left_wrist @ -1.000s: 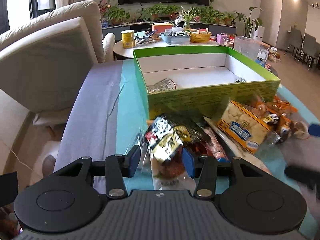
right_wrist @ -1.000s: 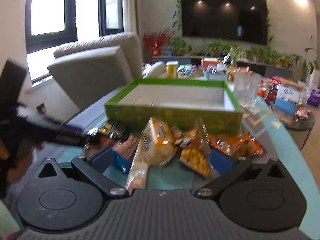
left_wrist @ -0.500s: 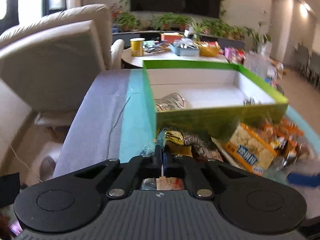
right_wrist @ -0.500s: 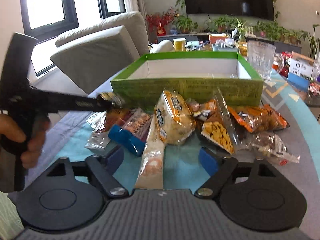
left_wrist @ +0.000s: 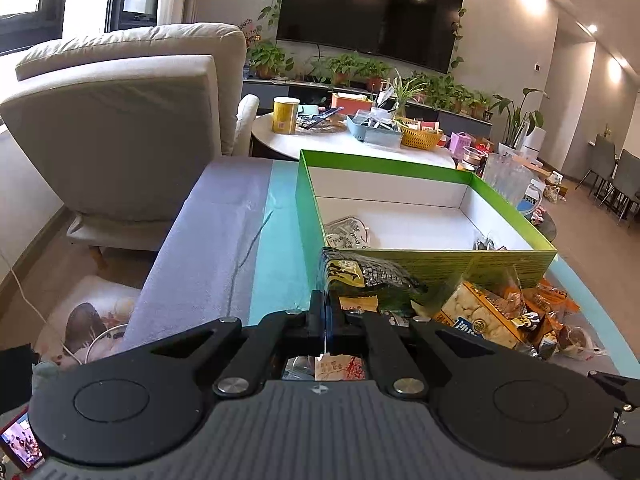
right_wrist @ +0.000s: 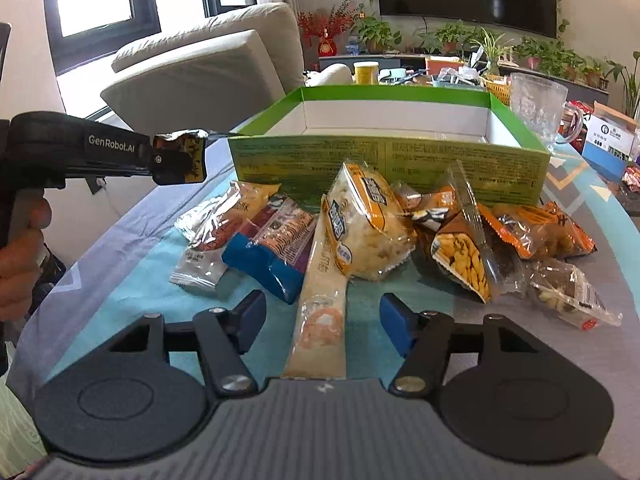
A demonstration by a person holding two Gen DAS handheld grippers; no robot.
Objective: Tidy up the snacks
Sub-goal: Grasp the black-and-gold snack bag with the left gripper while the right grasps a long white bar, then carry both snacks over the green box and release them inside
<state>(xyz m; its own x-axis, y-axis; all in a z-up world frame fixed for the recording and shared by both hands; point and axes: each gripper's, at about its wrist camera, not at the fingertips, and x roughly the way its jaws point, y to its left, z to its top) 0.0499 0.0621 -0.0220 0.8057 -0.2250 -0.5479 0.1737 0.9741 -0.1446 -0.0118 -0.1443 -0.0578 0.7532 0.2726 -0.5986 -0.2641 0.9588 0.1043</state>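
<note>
A: What is the left gripper (left_wrist: 326,312) doing?

B: Its jaws are pressed together on a dark snack packet (left_wrist: 362,280) with yellow print. In the right wrist view that packet (right_wrist: 178,158) hangs at the tip of the tool, lifted clear of the table, at about ten o'clock from the pile and just short of the near left corner of the green box (right_wrist: 384,156). A hand (right_wrist: 18,264) grips the tool's handle at the left edge.

A: And the right gripper (right_wrist: 322,322)?

B: Spread wide. A long pale snack stick (right_wrist: 324,308) lies between the blue pads (right_wrist: 250,320), pointing toward twelve o'clock, but the pads stand apart from it on both sides.

A: Where are the remaining snacks?

B: Heaped on the teal and grey tablecloth (right_wrist: 120,280) against the near wall of the box. A yellow bag of puffed pieces (right_wrist: 366,224) leans at the centre; a blue-ended packet (right_wrist: 272,252) sits at about ten o'clock from the stick; orange packets (right_wrist: 532,228) spread toward two o'clock, and a clear bag of nuts (right_wrist: 568,292) lies at about three.

A: Anything inside the box?

B: From the left wrist view, a clear printed packet (left_wrist: 348,232) sits in the near left corner of the white floor, and something small and dark (left_wrist: 486,245) rests by the near wall further right. That one is too small to identify, possibly another wrapper.
</note>
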